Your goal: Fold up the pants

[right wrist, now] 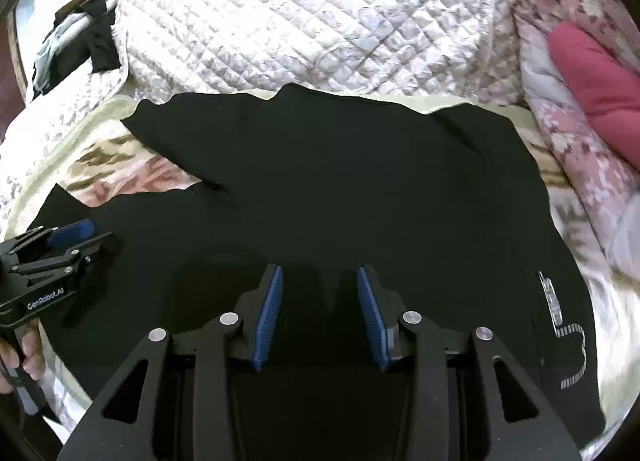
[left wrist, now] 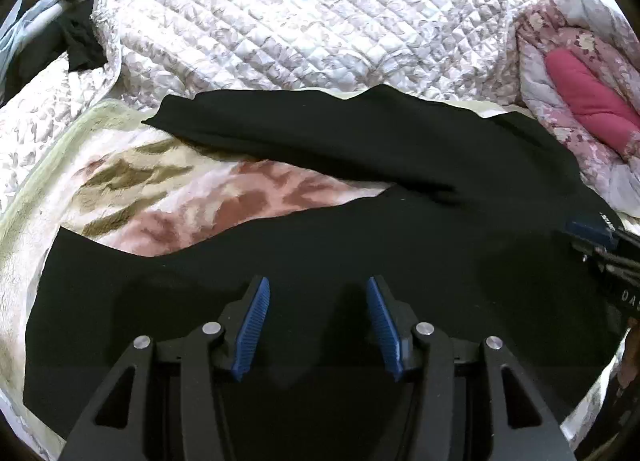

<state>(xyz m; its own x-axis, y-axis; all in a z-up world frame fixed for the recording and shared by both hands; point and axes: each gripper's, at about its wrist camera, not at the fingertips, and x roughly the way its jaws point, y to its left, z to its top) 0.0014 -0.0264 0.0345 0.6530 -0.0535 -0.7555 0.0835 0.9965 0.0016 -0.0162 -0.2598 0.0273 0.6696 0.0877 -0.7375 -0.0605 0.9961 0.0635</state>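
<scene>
The black pants (right wrist: 340, 189) lie spread out on the fuzzy blanket (left wrist: 160, 197) with pink and brown patches. That blanket is your landmark. Behind it is the white quilt (left wrist: 300, 21). Off its right end is a flowery pink cover (left wrist: 560, 73) with a bright pink pillow (left wrist: 592, 109) tucked in it.

The far leg runs along the back edge of the blanket. The near leg runs along the front edge. A patch of blanket shows between them on the left, so the legs are still apart. The top part of the pants, with a small zipper (right wrist: 550, 293), sits at the blanket's right end.

Your left gripper (left wrist: 318, 325) hangs over the near leg. Its jaws are apart and nothing is between them. Your right gripper (right wrist: 320, 313) hangs over the middle of the pants. Its jaws are apart too, and they hold nothing.

It looks like you are at the start, picking where to grab. No fold shows yet.

Next, I think you should bring one leg over onto the other. Pinch the cloth at an edge with each gripper. Grab only the layers you mean to lift, and lift both ends together so the leg does not bunch.
</scene>
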